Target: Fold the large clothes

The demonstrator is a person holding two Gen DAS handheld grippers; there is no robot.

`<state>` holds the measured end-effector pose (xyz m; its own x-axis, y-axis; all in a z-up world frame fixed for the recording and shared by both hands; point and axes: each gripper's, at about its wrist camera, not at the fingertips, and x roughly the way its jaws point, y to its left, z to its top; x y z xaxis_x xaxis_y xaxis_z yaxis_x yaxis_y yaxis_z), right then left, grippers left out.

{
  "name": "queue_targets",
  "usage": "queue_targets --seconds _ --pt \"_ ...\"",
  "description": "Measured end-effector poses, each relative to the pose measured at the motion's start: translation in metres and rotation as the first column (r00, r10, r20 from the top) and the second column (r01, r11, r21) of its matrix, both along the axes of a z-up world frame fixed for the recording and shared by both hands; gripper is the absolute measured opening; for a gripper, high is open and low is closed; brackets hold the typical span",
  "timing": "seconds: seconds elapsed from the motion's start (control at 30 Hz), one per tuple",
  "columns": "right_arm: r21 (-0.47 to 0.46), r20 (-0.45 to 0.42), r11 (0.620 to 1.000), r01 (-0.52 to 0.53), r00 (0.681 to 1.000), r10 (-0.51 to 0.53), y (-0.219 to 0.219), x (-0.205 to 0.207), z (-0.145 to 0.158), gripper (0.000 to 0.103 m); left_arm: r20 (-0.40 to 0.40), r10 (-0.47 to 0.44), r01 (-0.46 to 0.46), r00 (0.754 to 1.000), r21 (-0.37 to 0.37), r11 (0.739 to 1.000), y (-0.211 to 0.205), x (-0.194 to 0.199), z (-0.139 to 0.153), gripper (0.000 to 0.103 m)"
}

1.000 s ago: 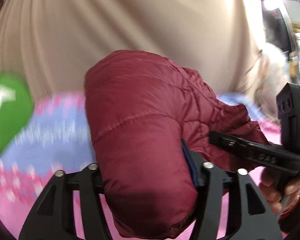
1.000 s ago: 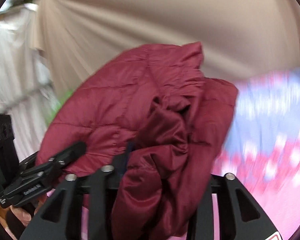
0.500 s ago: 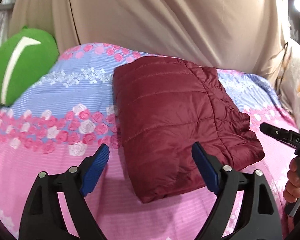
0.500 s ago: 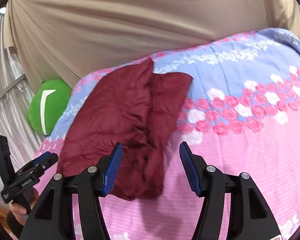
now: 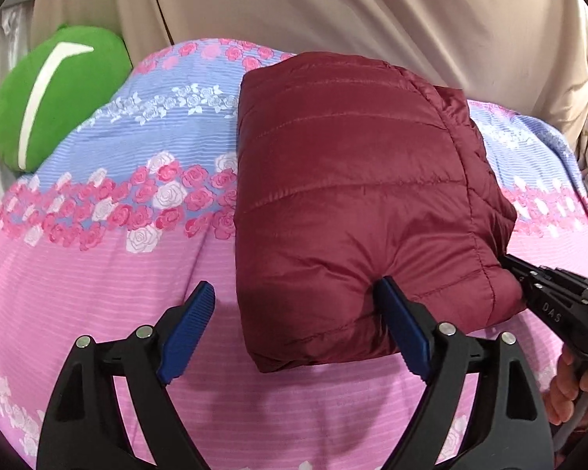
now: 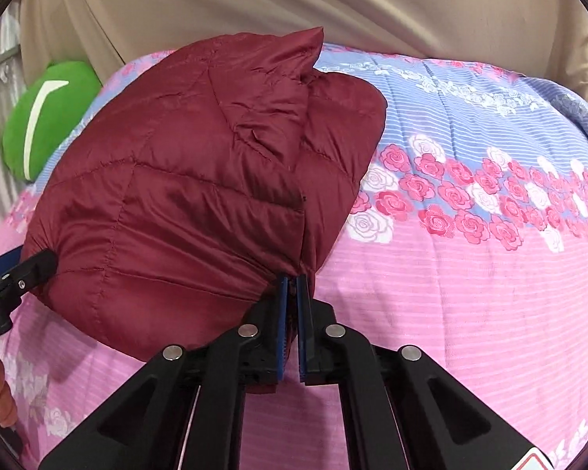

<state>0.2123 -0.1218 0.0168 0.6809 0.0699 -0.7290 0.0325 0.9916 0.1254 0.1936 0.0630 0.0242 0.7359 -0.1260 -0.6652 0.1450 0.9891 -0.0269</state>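
- The folded dark red jacket (image 5: 352, 203) lies on the bed (image 5: 98, 293), on its pink and blue rose-patterned cover.
- The left gripper (image 5: 298, 329) is spread apart, its right pad pressing the jacket's near edge.
- The right gripper (image 6: 290, 297) is clamped on the jacket's near corner.
- A green cushion (image 5: 55, 94) sits at the bed's far left.

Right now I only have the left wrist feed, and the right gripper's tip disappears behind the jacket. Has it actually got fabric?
Observer: Yes. In the right wrist view the right gripper is shut on the maroon jacket, with fabric pinched between its pads.
Operator: Which part of it is pinched?
Observer: The near edge, where a folded flap meets the main panel. A pointed corner sticks up at the far end.
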Motion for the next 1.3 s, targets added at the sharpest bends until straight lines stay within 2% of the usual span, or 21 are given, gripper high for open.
queue_targets --seconds 0.13,0.2,0.27,0.33,0.4,0.53,0.67,0.83,1.0,1.3 --pt "-0.014 0.021 0.998 0.062 0.998 -0.062 0.001 -0.017 0.018 0.007 0.013 0.015 -0.015 1.000 0.019 1.000 -0.004 -0.008 0.004 0.083" --pt "-0.017 0.054 0.997 0.079 0.996 -0.078 0.004 -0.033 0.031 0.011 0.023 0.032 -0.032 0.999 0.031 0.999 -0.005 -0.014 0.005 0.088" --pt "-0.019 0.075 0.996 0.092 0.993 -0.091 0.007 -0.049 0.039 0.017 0.022 0.045 -0.046 0.999 0.030 0.998 -0.006 -0.021 0.004 0.090" --pt "-0.017 0.084 0.994 0.112 0.990 -0.110 0.011 -0.064 0.042 0.034 0.013 0.051 -0.052 0.999 0.018 0.998 -0.005 -0.027 0.002 0.090" --pt "-0.015 0.084 0.990 0.138 0.987 -0.136 0.014 -0.077 0.039 0.043 0.000 0.057 -0.057 0.998 0.008 0.998 -0.006 -0.035 -0.003 0.090" --pt "-0.026 0.059 0.989 0.147 0.988 -0.145 0.030 -0.094 0.024 0.051 -0.009 0.075 -0.074 0.997 0.031 0.997 -0.008 -0.053 -0.015 0.091" --pt "-0.046 0.033 0.989 0.140 0.990 -0.138 0.043 -0.103 0.009 0.056 -0.011 0.096 -0.095 0.995 0.084 0.992 -0.010 -0.070 -0.028 0.091" --pt "-0.045 -0.015 0.991 0.129 0.991 -0.130 0.052 -0.109 -0.005 0.058 0.008 0.117 -0.118 0.993 0.067 0.991 -0.006 -0.083 -0.028 0.092" --pt "-0.065 0.005 0.989 0.136 0.991 -0.136 0.058 -0.116 -0.003 0.062 0.005 0.118 -0.118 0.993 0.057 0.991 -0.005 -0.089 -0.029 0.093" --pt "-0.106 0.005 0.986 0.129 0.992 -0.129 0.071 -0.119 -0.003 0.066 0.044 0.106 -0.110 0.993 0.098 0.989 -0.014 -0.097 -0.026 0.093"
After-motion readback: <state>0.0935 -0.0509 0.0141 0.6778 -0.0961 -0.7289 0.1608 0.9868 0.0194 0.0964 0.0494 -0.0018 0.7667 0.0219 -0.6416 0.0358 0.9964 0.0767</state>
